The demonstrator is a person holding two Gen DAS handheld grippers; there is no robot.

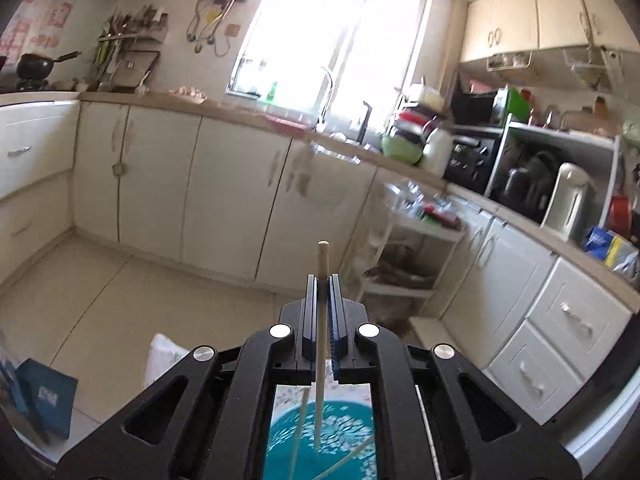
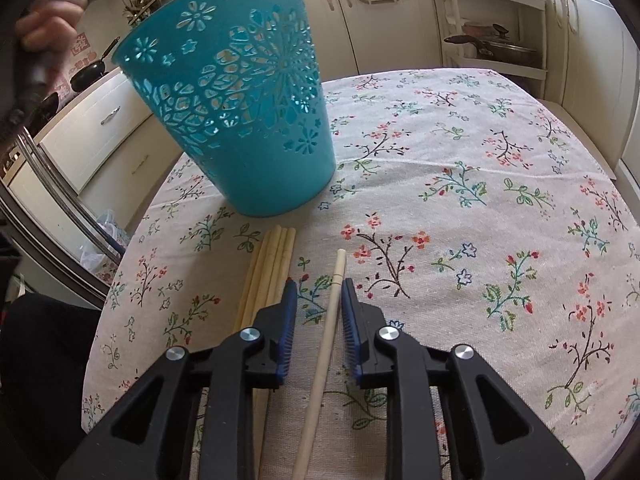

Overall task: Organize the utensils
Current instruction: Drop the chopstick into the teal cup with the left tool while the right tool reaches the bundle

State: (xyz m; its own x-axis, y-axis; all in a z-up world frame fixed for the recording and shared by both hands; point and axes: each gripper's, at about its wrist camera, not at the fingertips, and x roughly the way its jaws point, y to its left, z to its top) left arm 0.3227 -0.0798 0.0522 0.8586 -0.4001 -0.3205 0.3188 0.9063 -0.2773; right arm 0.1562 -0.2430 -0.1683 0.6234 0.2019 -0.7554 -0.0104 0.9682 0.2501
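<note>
My left gripper (image 1: 323, 280) is shut on a wooden chopstick (image 1: 321, 344) and holds it upright above the open teal basket (image 1: 352, 432), where two chopsticks (image 1: 298, 440) lie inside. In the right wrist view the teal cut-out basket (image 2: 248, 100) stands on the floral tablecloth (image 2: 460, 184). My right gripper (image 2: 319, 284) is open, its jaws on either side of a single chopstick (image 2: 326, 340) lying on the cloth. A bundle of several chopsticks (image 2: 268, 272) lies just left of it.
Kitchen cabinets (image 1: 224, 184), a white shelf cart (image 1: 404, 240) and a counter with appliances (image 1: 532, 184) surround the table. A blue box (image 1: 44, 400) sits low at left. A hand (image 2: 48, 20) shows at the upper left of the right wrist view.
</note>
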